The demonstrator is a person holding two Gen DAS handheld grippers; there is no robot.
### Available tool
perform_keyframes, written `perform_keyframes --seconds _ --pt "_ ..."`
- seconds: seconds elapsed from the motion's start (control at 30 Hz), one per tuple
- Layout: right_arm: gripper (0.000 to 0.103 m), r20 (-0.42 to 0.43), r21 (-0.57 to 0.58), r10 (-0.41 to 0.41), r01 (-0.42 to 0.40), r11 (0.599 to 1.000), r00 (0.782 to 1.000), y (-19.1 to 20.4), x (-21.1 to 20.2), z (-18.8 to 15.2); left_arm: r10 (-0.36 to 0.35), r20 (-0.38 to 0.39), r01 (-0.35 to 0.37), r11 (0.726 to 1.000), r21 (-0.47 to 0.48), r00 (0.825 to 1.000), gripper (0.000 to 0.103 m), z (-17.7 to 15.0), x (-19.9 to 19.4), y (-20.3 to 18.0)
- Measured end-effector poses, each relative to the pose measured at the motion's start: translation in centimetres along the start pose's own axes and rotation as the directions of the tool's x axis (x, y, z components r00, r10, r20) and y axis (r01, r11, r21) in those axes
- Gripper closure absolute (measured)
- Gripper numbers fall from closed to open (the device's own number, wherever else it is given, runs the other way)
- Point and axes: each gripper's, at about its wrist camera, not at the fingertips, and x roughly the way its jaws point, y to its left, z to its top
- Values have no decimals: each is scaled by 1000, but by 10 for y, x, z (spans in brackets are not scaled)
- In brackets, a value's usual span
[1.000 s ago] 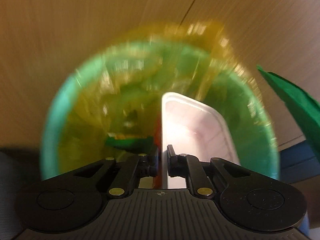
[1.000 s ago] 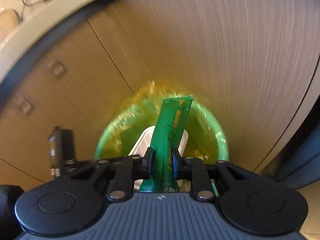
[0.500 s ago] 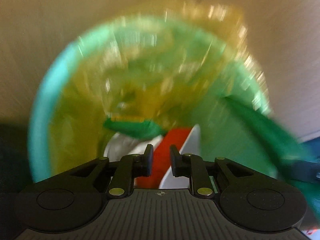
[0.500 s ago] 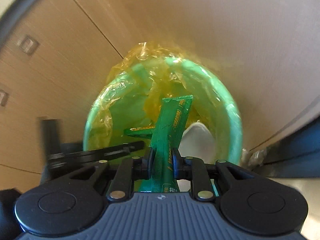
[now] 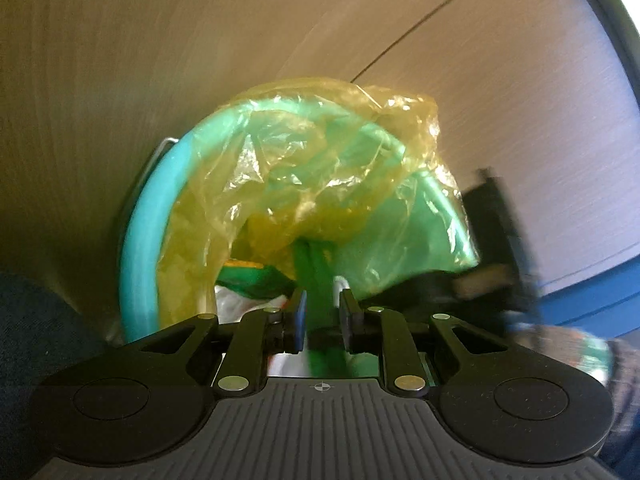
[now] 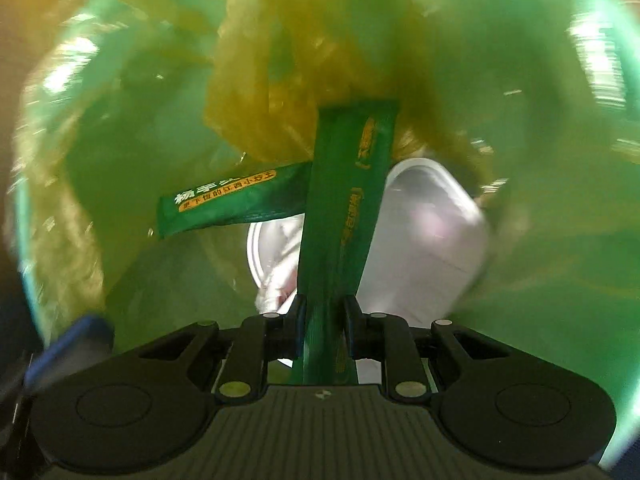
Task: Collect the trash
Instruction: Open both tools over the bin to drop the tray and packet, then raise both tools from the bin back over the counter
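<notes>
two fisheye views, one from each hand-held gripper, both aimed at a green bin (image 5: pixel 140 264) lined with a crinkled yellow plastic bag (image 5: pixel 304 160).

right wrist view: the right gripper (image 6: pixel 323 328) is inside the mouth of the bin, and its two black fingers (image 6: pixel 297 328) are pinched narrow on a long green sachet (image 6: pixel 344 216), which stands upright between them and reaches up toward the bunched yellow liner. orange-yellow printing runs along the sachet's length, but it is too blurred to read. a second green sachet (image 6: pixel 224 200) lies crosswise lower in the bin, left of the held one, with its right end passing behind it. it carries white chinese characters above an orange band of smaller chinese text; the lettering is too soft to make out with certainty. a white plastic tray (image 6: pixel 432 232) rests in the bin below and to the right of the held sachet, tilted. the green wall of the bin fills the edges of this view.

left wrist view: the left gripper (image 5: pixel 322 320) is above the near rim of the bin, with its fingers a narrow gap apart and nothing pinched between them. green packaging shows through the gap, lying farther off inside the bin. the bin stands against a pale wood-grain panel (image 5: pixel 200 40). a dark blurred shape at the bin's right edge is the other gripper's body.
</notes>
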Motion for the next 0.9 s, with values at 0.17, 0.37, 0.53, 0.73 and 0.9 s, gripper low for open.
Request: perform_keyframes --seconds 0.17,0.37,0.53,0.73,0.9 --pt "79 0 10 -8 8 1000 1000 8 21 12 -15 10 15 998 -54 1000 83 3 -3 9" --pt "52 122 -91 -95 106 990 988 13 -16 -14 -9 21 11 998 -67 1000 83 3 -2 12" --pt "49 229 -108 -70 96 989 971 11 -78 -45 -7 33 9 999 -43 999 83 3 -4 9" --pt "43 474 -131 29 38 991 880 5 -158 -94 34 47 -40 992 121 998 83 -2 -18 -28" --pt "42 682 -119 29 71 990 730 7 -220 -148 -63 148 21 963 268 987 83 13 -101 -92"
